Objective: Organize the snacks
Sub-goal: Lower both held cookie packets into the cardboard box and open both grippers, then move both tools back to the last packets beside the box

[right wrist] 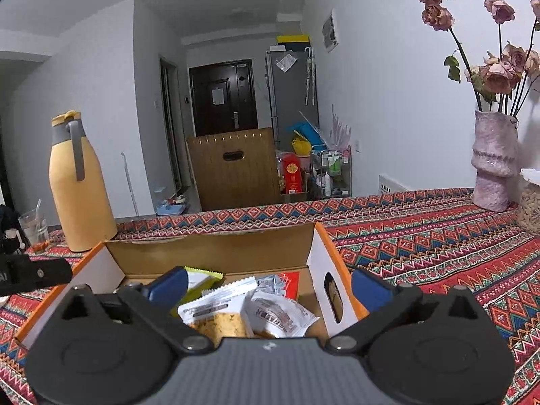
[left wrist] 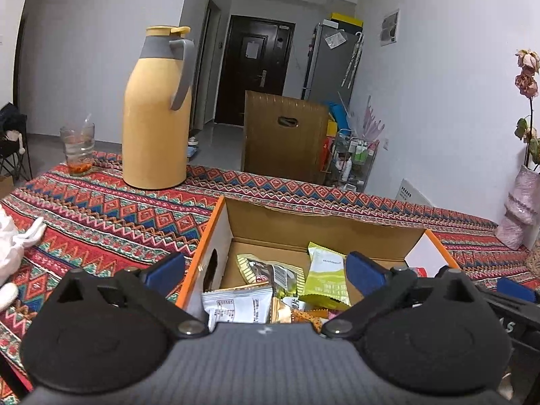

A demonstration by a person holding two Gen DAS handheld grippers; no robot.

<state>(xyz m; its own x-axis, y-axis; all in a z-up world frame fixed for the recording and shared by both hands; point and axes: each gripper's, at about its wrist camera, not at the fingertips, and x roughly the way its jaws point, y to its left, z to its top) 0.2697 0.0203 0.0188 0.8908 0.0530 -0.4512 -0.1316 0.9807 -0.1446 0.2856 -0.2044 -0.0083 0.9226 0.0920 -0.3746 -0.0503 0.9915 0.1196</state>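
Note:
An open cardboard box (left wrist: 206, 253) with orange edges sits on the patterned tablecloth and holds several snack packets. In the left wrist view I see a green packet (left wrist: 325, 281), a white packet (left wrist: 236, 307) and a gold-brown packet (left wrist: 266, 270). My left gripper (left wrist: 266, 275) is open over the box's left wall, one finger outside and one inside, with nothing held. In the right wrist view a white cracker packet (right wrist: 219, 314) and another white packet (right wrist: 280, 314) lie below my right gripper (right wrist: 270, 290). It is open across the box's right wall (right wrist: 332, 287) and holds nothing.
A tall yellow thermos (left wrist: 155, 111) and a glass (left wrist: 77, 150) stand at the table's far left. A pink vase of dried roses (right wrist: 492, 162) stands at the far right by the wall. A white plastic bag (left wrist: 13, 239) lies at the left edge.

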